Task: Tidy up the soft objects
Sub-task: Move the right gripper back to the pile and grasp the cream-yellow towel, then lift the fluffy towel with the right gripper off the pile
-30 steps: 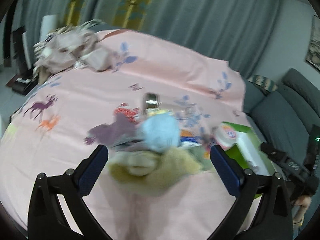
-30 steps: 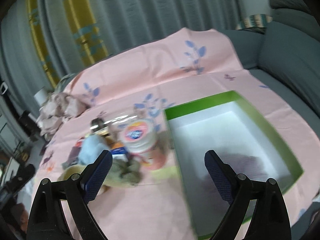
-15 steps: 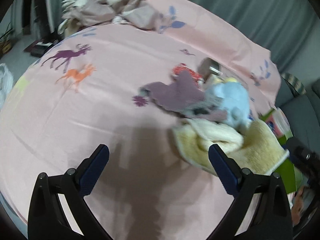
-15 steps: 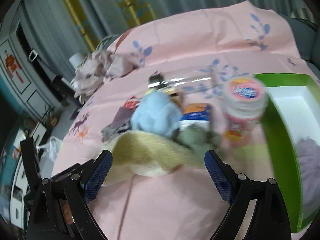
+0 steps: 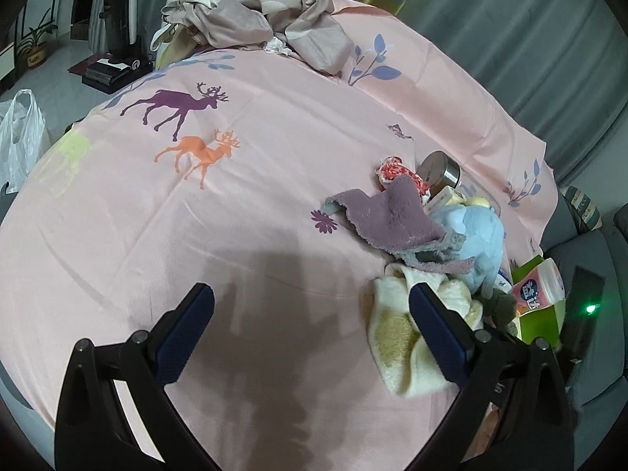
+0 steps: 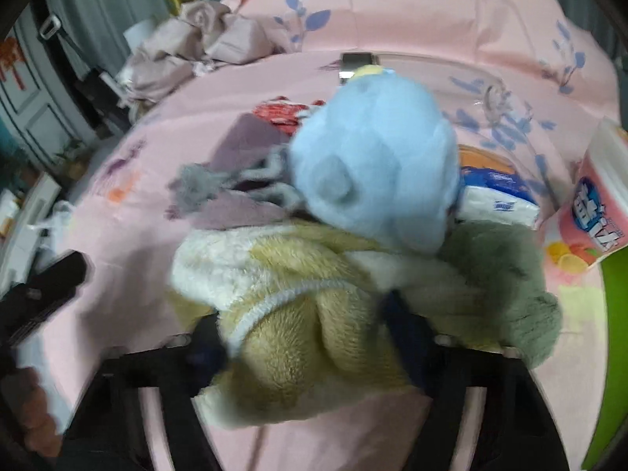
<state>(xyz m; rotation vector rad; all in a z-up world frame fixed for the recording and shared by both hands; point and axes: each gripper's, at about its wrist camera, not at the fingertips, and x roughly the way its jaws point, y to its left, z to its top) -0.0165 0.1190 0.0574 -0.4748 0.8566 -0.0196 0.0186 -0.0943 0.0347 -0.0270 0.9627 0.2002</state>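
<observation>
A pile of soft things lies on the pink sheet: a yellow fluffy towel (image 6: 298,314) (image 5: 408,337), a light blue plush toy (image 6: 373,172) (image 5: 481,239), a purple cloth (image 5: 392,212) (image 6: 235,204) and a grey-green plush (image 6: 506,274). My right gripper (image 6: 302,337) has closed in around the yellow towel, its fingers pressing into the towel's sides. My left gripper (image 5: 310,325) is open and empty over bare sheet, left of the pile.
A green box (image 6: 616,333) stands at the right edge beside a pink wipes tub (image 6: 596,204) (image 5: 537,286). A tissue pack (image 6: 498,192), a metal can (image 5: 437,167) and a red knitted item (image 5: 396,170) lie behind the pile. Crumpled beige fabric (image 5: 259,19) sits at the far end.
My right gripper swung from the green box to the pile and closed in on the yellow towel. My left gripper moved left, away from the pile, staying open.
</observation>
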